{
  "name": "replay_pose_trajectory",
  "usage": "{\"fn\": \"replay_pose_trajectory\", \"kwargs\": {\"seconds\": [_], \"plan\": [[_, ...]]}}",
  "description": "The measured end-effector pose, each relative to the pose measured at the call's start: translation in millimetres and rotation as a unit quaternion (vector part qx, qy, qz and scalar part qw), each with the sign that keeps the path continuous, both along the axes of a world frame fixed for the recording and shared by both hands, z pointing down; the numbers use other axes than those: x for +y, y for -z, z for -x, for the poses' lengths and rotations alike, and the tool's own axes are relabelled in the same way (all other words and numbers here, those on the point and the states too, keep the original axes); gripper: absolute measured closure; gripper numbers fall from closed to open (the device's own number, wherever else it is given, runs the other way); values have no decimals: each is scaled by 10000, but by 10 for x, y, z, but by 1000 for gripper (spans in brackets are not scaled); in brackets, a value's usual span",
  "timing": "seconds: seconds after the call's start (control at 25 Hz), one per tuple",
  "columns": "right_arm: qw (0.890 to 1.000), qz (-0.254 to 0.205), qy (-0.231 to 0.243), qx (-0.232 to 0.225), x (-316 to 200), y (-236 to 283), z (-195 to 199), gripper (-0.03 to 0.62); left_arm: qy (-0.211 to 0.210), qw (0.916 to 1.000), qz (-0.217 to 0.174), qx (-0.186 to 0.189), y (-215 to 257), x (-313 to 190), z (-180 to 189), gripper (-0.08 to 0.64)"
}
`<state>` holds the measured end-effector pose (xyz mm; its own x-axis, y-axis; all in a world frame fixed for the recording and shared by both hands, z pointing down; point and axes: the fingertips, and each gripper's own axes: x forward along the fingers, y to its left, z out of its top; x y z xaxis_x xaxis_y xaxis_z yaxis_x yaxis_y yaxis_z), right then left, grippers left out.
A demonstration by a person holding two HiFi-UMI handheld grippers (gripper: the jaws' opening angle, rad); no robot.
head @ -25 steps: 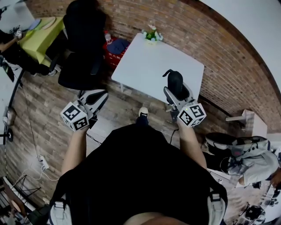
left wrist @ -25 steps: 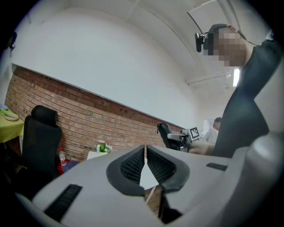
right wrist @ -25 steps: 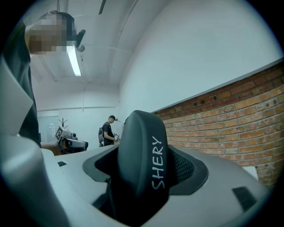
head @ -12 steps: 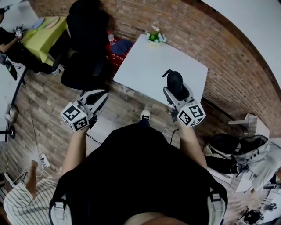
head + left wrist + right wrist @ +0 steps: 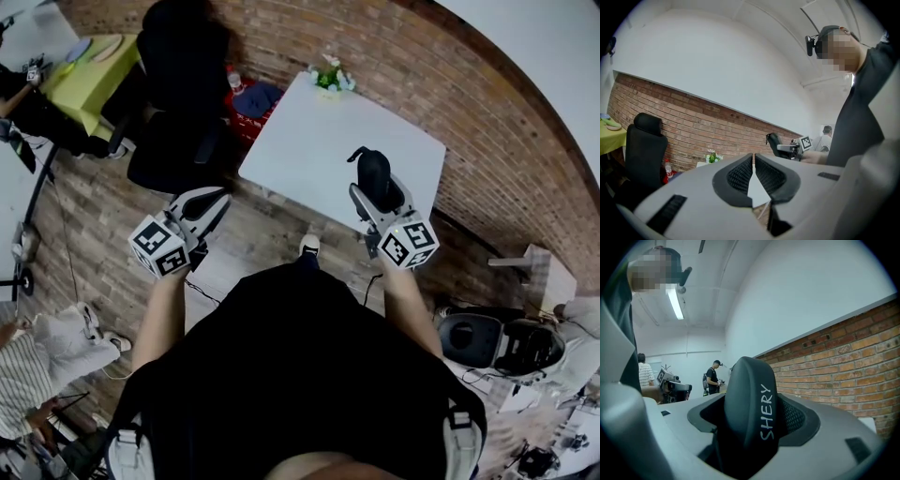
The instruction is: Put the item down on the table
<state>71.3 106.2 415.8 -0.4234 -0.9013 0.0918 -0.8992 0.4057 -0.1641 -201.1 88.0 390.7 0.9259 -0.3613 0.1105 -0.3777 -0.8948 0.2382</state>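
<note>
**Q:** Where's the item?

**A:** Your right gripper [image 5: 379, 199] is clamped on the black item [image 5: 749, 404]. It holds the item upright over the white table's [image 5: 309, 131] near edge, probably so it can be lowered.

**Q:** And my left?

**A:** Your left gripper [image 5: 753, 169] has its jaws pressed together with nothing between them. You hold it forward beside you, short of the table, likely to keep it clear.

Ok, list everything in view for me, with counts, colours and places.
table: one, white, ahead of the person
flowers: one bunch, green and white, at the table's far edge
office chair: one, black, left of the table
crate: one, red, between chair and table
black item: one, printed SHERY, held above the table's near edge
left gripper: one, grey, shut and empty, off the table's left
right gripper: one, grey, shut on the black item
</note>
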Motion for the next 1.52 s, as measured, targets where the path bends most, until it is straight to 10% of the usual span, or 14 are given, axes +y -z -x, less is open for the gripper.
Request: {"fn": "replay_pose_trajectory", "kwargs": {"seconds": [1.52], "plan": [[9996,241,126,-60,-788,-266,-636,244,-43,9999,86,-120,-19,-811,-830,535]]}}
